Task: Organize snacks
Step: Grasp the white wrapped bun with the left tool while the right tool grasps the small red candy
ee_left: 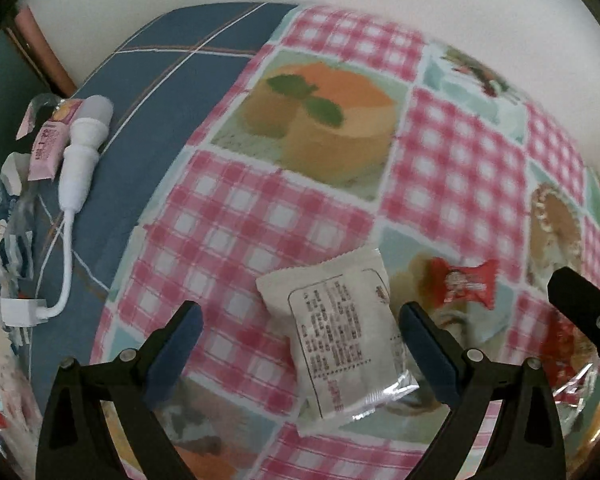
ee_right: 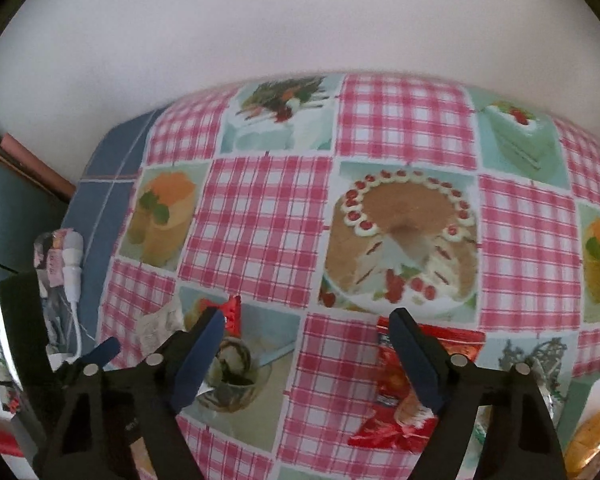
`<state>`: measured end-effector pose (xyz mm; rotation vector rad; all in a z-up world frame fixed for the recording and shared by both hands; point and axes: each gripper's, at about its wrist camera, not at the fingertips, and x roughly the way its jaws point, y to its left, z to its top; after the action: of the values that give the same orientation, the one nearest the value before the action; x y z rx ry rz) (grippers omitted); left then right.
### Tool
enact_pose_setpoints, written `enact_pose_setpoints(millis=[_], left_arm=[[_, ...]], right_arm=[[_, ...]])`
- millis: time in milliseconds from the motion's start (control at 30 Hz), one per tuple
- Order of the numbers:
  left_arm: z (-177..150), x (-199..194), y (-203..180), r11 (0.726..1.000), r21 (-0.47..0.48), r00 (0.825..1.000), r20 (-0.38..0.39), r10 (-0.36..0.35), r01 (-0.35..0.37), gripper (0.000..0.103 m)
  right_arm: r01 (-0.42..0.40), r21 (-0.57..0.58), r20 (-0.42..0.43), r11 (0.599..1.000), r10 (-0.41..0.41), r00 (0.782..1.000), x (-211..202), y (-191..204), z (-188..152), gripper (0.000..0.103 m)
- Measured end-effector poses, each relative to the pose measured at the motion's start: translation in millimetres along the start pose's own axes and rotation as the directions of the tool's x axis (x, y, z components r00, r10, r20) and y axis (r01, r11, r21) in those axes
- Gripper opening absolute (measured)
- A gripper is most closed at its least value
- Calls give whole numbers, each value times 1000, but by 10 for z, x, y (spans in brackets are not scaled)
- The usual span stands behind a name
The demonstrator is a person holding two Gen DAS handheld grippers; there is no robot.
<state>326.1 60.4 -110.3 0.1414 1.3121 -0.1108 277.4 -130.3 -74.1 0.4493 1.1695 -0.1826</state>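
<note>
Low in the left wrist view, just right of centre, lies the white snack packet (ee_left: 342, 336), flat on the checked cloth of the surface (ee_left: 260, 208). It is a soft pillow pack, back side up, with a framed block of small print and a clear crimped seal at its near end. My left fingers (ee_left: 300, 348) stand spread to either side of it, one pad (ee_left: 428, 348) close by its right edge and the other well off to the left; neither presses on it. To take it well, I judge that I should centre the packet between the pads and close on its filled middle, not on the slippery seal. Up and to the right of it lies a small red wrapped candy (ee_left: 466, 284), apart from the packet. In the right wrist view, my right fingers (ee_right: 304, 360) are likewise spread and hold nothing; a red snack bag (ee_right: 392, 384) lies beneath the right pad, at the lower centre of that frame. At far left in the left wrist view, a white cabled plug (ee_left: 82, 148) rests on a blue cloth (ee_left: 160, 100) beside a pink sachet (ee_left: 48, 144).
</note>
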Motion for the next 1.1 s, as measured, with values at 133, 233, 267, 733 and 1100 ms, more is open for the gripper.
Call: enact_pose_setpoints(millis=[133, 233, 267, 733, 1100], left_arm=[[0, 27, 128, 1000, -4, 1000, 6, 0, 0, 98], [1, 33, 249, 1000, -5, 1000, 15, 9, -9, 93], [-7, 36, 282, 1000, -7, 1000, 12, 11, -11, 91], [-240, -86, 296, 998, 67, 999, 47, -15, 12, 40], [-487, -296, 207, 996, 80, 997, 72, -34, 28, 9]], right_arm=[[-14, -20, -21, 1000, 14, 1000, 140, 142, -8, 82], [-24, -42, -44, 999, 22, 999, 254, 287, -31, 77], [-26, -49, -48, 998, 24, 999, 280, 330, -40, 76], [-63, -96, -81, 993, 55, 995, 541, 671, -93, 32], [-92, -42, -80, 995, 89, 993, 414, 433, -234, 26]])
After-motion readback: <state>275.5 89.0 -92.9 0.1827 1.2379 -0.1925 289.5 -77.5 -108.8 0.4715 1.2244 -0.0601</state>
